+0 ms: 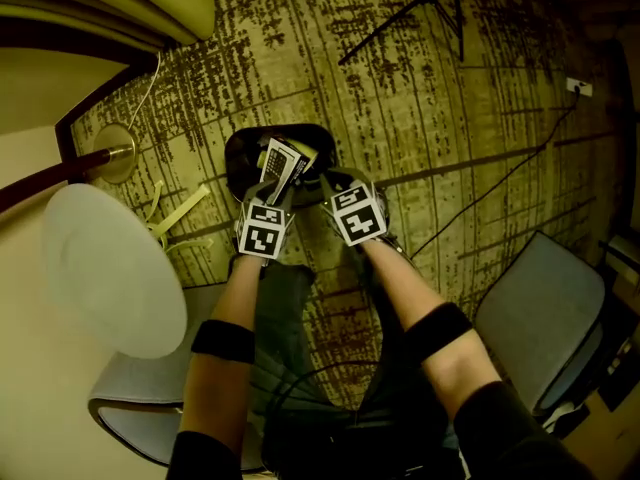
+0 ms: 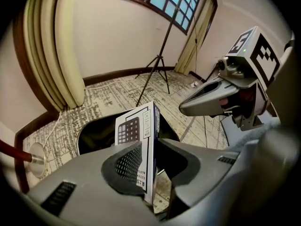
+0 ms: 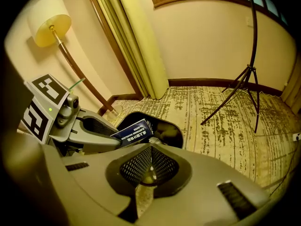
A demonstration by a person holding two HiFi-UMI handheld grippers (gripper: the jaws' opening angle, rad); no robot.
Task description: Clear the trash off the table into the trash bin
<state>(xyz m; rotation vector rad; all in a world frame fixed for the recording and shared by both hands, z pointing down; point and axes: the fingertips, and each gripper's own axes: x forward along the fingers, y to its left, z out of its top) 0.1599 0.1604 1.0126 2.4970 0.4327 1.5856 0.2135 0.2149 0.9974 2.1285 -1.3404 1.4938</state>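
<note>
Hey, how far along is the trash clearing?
Done: no trash shows on the visible part of the white table. In hand: the left gripper clamps a calculator box over the black trash bin; the right gripper is shut. Left: drop the box in.

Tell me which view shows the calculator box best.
Left gripper view: the calculator box, clamped between its jaws, shows its printed face. Head view shows it above the bin; right gripper view shows only its blue end.

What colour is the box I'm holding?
The box is white with a dark blue side; best in left gripper view.
</note>
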